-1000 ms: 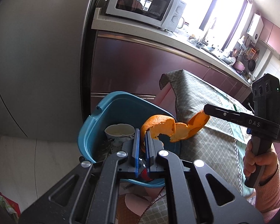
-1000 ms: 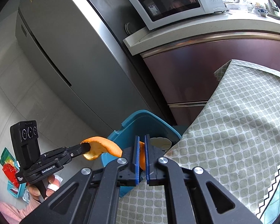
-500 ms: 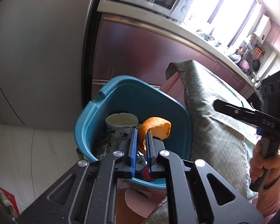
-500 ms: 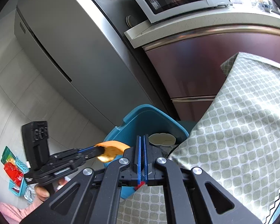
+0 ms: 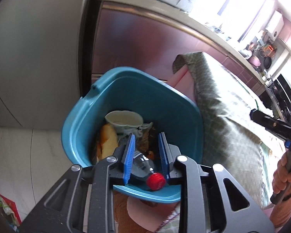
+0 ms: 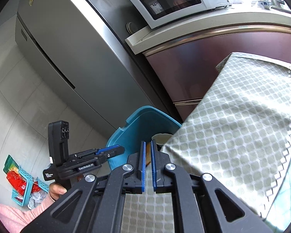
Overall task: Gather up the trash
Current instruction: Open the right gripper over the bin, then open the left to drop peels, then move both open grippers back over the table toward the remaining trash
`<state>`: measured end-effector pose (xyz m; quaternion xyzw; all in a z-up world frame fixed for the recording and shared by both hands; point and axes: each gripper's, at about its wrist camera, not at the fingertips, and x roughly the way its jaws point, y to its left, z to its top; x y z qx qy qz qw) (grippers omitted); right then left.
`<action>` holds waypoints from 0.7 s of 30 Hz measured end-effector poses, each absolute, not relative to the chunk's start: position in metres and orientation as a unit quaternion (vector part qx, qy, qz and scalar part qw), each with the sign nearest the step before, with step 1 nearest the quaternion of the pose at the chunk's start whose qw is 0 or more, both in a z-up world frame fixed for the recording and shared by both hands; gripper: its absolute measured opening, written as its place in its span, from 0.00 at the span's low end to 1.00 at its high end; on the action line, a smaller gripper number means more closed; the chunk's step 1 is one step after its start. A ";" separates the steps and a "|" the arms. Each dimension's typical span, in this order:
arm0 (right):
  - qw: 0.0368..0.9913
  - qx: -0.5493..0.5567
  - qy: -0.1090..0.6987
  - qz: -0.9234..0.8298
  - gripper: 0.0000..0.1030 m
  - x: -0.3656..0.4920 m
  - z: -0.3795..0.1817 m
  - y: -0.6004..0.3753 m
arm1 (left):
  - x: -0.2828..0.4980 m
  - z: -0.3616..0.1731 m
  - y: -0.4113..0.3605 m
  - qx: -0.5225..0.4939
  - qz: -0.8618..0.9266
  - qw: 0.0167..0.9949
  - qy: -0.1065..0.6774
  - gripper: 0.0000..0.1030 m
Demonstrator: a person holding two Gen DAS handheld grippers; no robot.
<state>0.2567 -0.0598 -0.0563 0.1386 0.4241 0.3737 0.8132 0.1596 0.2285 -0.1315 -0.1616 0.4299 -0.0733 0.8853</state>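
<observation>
Left gripper (image 5: 146, 151): I see its jaws spread, empty, above the bin (image 5: 83, 120).
Peel (image 5: 106, 143): lying in the bin's left side, beside the cup (image 5: 124, 119).
Right gripper (image 6: 147, 167): nearly clenched (contents unclear).
Next: I'd lift clear without clipping the rim.

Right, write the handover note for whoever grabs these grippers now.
Left gripper: open, empty, held over the blue bin.
Right gripper: jaws almost together above the edge of the table cloth. An orange sliver shows in the gap; I cannot tell whether it is gripped.
In the bin: orange peel, paper cup, red-capped bottle.
Done: that peel is binned.
Left: check the right jaws, then look over the table for more trash; little of it is in view.
</observation>
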 end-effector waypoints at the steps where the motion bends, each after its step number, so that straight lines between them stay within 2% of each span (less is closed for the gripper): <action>1: 0.815 0.138 0.422 0.373 0.06 0.254 -0.055 -0.064 | 0.157 -0.127 0.226 -0.159 -0.078 0.888 0.425 0.27; 3: 0.818 0.140 0.417 0.370 0.07 0.248 -0.053 -0.074 | 0.153 -0.117 0.217 -0.152 -0.089 0.894 0.412 0.29; 7: 0.831 0.145 0.406 0.352 0.18 0.235 -0.049 -0.104 | 0.146 -0.093 0.193 -0.136 -0.119 0.904 0.387 0.33; 13: 0.860 0.147 0.388 0.295 0.26 0.215 -0.044 -0.163 | 0.143 -0.064 0.143 -0.109 -0.176 0.909 0.363 0.37; 21: 0.890 0.176 0.368 0.201 0.27 0.199 -0.043 -0.260 | 0.166 -0.051 0.049 -0.071 -0.250 0.893 0.368 0.39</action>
